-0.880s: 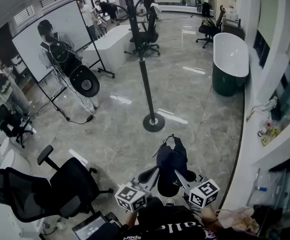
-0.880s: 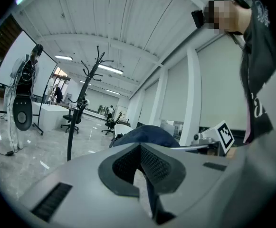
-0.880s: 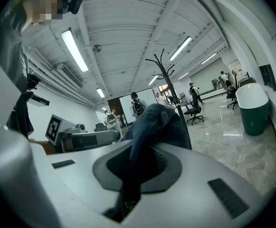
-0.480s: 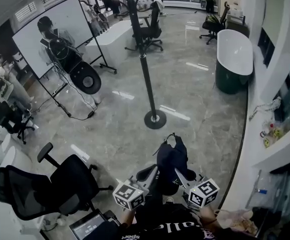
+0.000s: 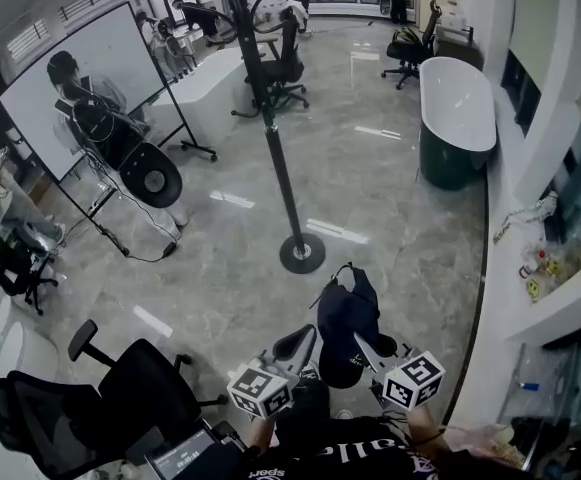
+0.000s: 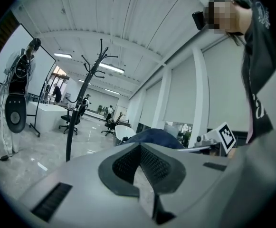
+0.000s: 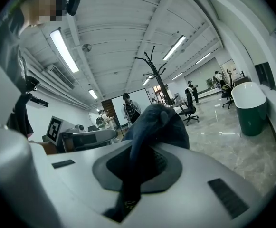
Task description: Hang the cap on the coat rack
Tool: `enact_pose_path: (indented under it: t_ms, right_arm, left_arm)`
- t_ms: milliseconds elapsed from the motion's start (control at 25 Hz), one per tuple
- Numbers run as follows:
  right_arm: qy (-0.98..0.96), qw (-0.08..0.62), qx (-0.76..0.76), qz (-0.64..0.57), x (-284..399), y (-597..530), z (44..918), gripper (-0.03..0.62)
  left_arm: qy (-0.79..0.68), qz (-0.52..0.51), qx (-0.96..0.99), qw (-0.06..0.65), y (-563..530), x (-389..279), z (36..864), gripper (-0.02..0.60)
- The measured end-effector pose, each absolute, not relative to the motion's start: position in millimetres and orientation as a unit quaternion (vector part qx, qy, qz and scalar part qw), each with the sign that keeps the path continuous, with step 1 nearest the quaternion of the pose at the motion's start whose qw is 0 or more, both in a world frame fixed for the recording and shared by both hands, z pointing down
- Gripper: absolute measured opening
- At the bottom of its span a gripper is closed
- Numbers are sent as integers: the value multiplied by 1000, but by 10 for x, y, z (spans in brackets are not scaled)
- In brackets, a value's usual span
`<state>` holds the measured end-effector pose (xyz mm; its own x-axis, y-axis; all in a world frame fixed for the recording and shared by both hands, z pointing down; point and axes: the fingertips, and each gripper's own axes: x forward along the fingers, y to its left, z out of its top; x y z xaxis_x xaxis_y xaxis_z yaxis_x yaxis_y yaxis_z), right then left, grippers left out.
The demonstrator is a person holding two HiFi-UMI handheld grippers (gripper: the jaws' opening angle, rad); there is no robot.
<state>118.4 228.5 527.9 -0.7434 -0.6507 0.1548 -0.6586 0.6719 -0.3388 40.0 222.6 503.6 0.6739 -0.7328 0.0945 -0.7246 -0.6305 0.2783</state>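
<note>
Our right gripper [image 5: 360, 342] is clamping the cap [image 5: 345, 316] by its edge; in the right gripper view the dark cloth is sitting pinched between the jaws and bulging up beyond them. Our left gripper [image 5: 298, 344] is resting just beside it, jaws together on nothing, with the cap [image 6: 153, 136] showing past its tip. We are holding the cap low in front of us, near the round foot of the coat rack [image 5: 270, 153] but well apart from its hooks, which are rising out of the head view's top edge.

The main risk, as we are judging it, is the grip itself; only a narrow strip of cloth is lying in the jaws, so a quick lift could be letting the cap slide out and drop to the floor. The hooks [image 7: 155, 63] are sitting high and curling outward; if we are reaching up at a poor angle, the cap could be perching on a tip and falling off on release. Pushing against the thin pole could also be rocking the rack on its foot; the loose strap at the cap's back could be snagging on a hook.
</note>
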Motion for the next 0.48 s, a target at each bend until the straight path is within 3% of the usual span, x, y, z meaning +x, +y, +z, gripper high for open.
enact_pose_path:
  t_ms: [480]
  right_arm:
    - [-914, 3, 369, 168, 311, 855, 5014, 28]
  left_arm:
    - [-425, -35, 895, 130, 798, -723, 4820, 3]
